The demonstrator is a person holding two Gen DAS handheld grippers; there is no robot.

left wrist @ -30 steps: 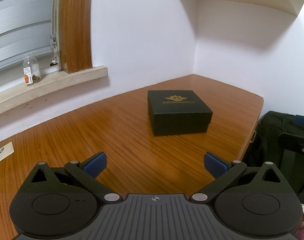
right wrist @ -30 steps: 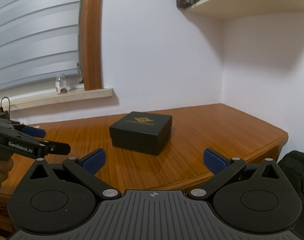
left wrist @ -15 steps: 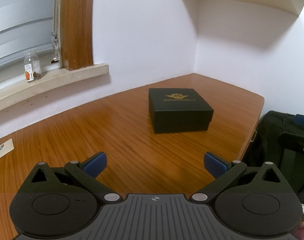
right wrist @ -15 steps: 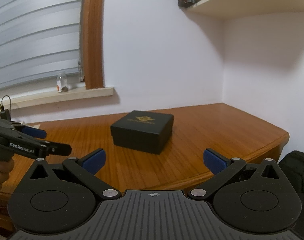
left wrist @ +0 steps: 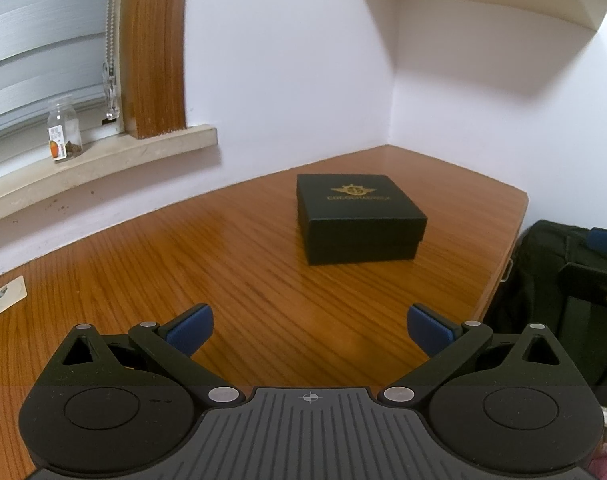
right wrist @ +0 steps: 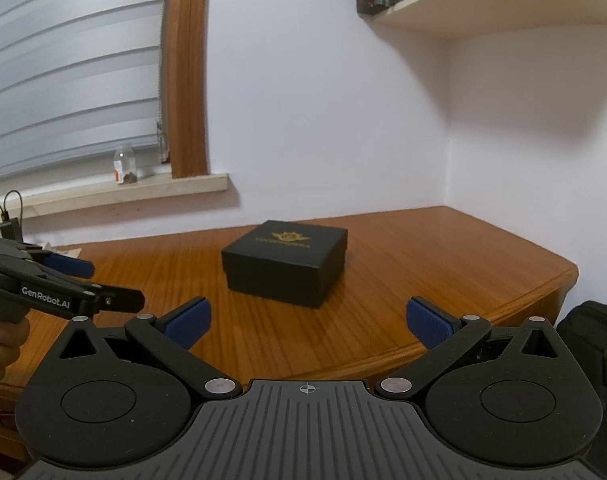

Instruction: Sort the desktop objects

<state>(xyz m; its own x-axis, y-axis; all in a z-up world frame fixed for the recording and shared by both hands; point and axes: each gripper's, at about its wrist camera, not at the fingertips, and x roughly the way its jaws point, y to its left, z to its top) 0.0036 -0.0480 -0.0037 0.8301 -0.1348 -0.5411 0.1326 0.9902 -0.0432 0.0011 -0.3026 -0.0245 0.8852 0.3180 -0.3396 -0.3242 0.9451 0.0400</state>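
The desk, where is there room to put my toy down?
The desk has plenty of bare wood. The biggest patch lies between the black box and the left gripper. More is free between the box and the wall, and from the box toward the white tag. Only the box takes up space.

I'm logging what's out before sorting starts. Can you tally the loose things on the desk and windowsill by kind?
Black gift box: 1
Clear bottle on the windowsill: 1
White tag at the desk's left edge: 1
Total: 3
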